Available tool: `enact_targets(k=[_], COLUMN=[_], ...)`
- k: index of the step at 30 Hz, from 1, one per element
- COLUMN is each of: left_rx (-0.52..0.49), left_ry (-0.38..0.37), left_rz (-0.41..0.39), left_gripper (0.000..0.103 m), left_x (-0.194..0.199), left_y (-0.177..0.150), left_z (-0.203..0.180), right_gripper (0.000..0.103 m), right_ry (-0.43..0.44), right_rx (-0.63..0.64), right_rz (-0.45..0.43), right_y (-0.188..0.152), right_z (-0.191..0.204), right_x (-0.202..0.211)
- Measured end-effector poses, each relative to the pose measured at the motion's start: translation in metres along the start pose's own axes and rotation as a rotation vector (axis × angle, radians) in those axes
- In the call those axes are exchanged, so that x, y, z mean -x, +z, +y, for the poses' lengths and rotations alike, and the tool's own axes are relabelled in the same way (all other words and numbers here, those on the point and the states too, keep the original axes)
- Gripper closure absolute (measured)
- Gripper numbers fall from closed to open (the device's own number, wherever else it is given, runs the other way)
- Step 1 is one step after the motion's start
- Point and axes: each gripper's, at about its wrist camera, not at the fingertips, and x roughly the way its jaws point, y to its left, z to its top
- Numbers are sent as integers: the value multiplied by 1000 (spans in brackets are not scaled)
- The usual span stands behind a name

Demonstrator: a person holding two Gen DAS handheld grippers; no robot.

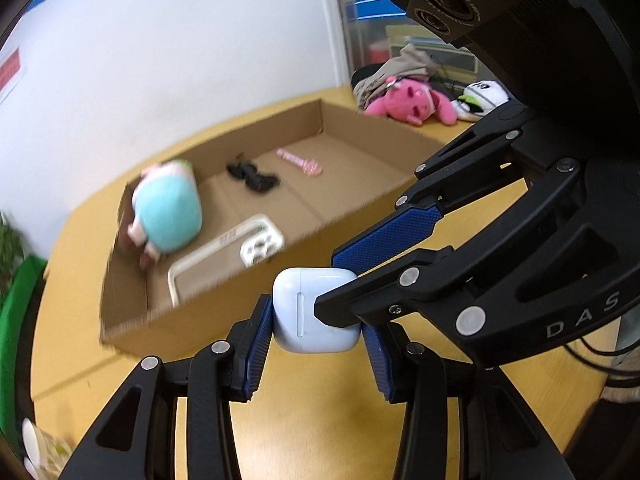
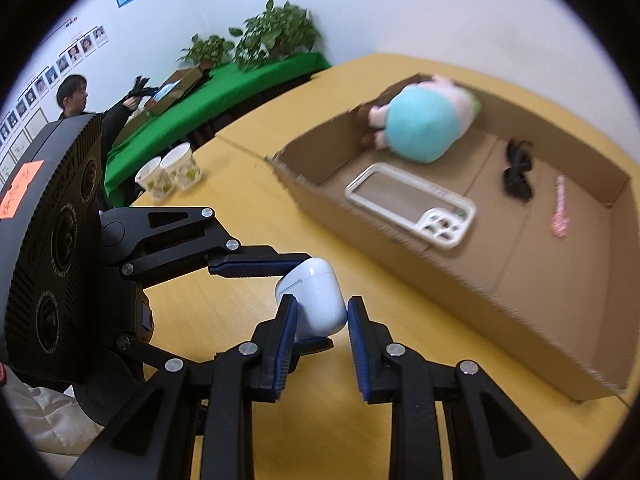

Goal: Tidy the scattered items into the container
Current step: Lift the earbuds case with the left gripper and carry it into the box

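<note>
A white earbud case (image 1: 314, 312) (image 2: 314, 300) is held above the yellow table between both grippers. My left gripper (image 1: 316, 340) is shut on its sides. My right gripper (image 2: 322, 326) closes around the case from the other direction; its left pad touches the case, while a small gap shows at its right pad. The right gripper's fingers (image 1: 384, 236) cross the left wrist view. The cardboard box (image 1: 132, 312) (image 2: 460, 280) lies just beyond, holding a teal plush (image 1: 168, 216) (image 2: 424, 124), a white phone case (image 1: 224, 248) (image 2: 412, 200), a black item (image 1: 252, 176) (image 2: 518, 172) and a pink item (image 1: 300, 162) (image 2: 560, 208).
Pink and white plush toys (image 1: 408, 102) lie on the table beyond the box. Two paper cups (image 2: 170, 172) stand at the table's left edge. A green-covered table with plants (image 2: 240, 76) and a person (image 2: 80, 96) are farther back.
</note>
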Motion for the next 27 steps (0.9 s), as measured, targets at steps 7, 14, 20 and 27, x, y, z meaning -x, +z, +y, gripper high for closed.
enact_targets(k=[7,14,20,27], left_rx=[-103,-231,-338,-413], left_ry=[-8,-21,-85,-214], left_rz=[-45,-56,-22,131], left_gripper=[56,56,56,56], left_x=[-9,-37,-81,-152], left_y=[52,108,141,160], left_z=[-3,-4,3,13], right_gripper=[78,78,78,78], right_ry=[-67,-119,-96,-53], right_rx=[13,-16,-111,-260], right_rz=[-62,-104,-108,-40], right_y=[19,42,55,55], right_z=[-25,-74,-132,-196], right_x=[32,54,48,7])
